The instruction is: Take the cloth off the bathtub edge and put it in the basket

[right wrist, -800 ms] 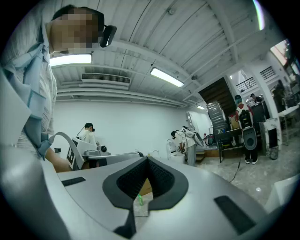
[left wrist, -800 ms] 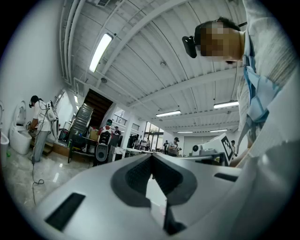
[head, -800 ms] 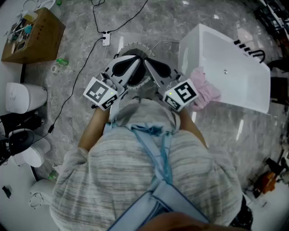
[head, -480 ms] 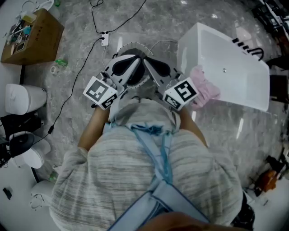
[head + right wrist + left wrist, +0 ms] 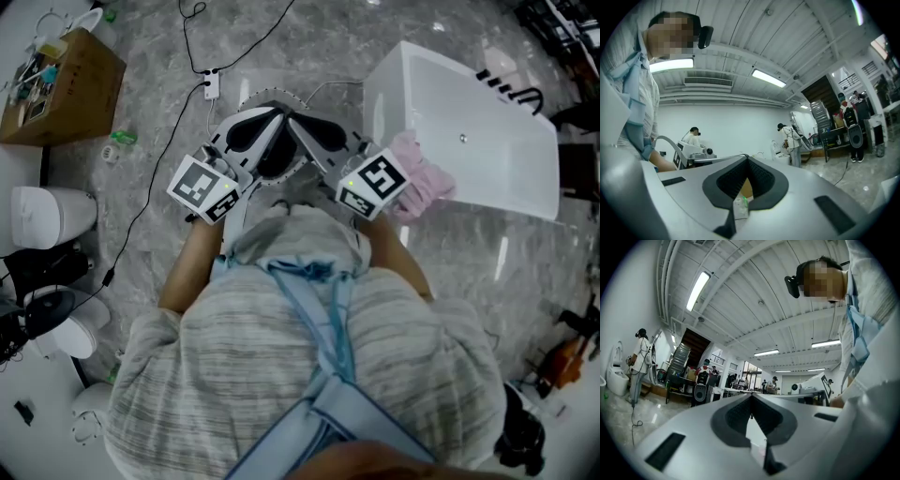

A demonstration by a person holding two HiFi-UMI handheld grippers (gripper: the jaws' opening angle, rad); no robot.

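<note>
A pink cloth (image 5: 424, 180) lies bunched over the near-left edge of the white bathtub (image 5: 487, 159) in the head view. My left gripper (image 5: 278, 113) and right gripper (image 5: 293, 119) are held in front of my chest, their tips meeting in a V. Both are shut with nothing between the jaws. They hang over a round dark basket with a pale dotted rim (image 5: 251, 97), mostly hidden beneath them. The cloth is just right of the right gripper's marker cube (image 5: 373, 185). The left gripper (image 5: 751, 395) and right gripper (image 5: 746, 157) views look out level across the room and show neither cloth nor tub.
On the grey marble floor are a cardboard box (image 5: 66, 89) at the top left, white toilets (image 5: 47, 214) at the left edge, and a power strip (image 5: 212, 84) with cables. Other people stand far off in the gripper views.
Everything has slid slightly up and left in the head view. Both grippers keep their crossed, shut pose, and the cloth stays on the tub edge.
</note>
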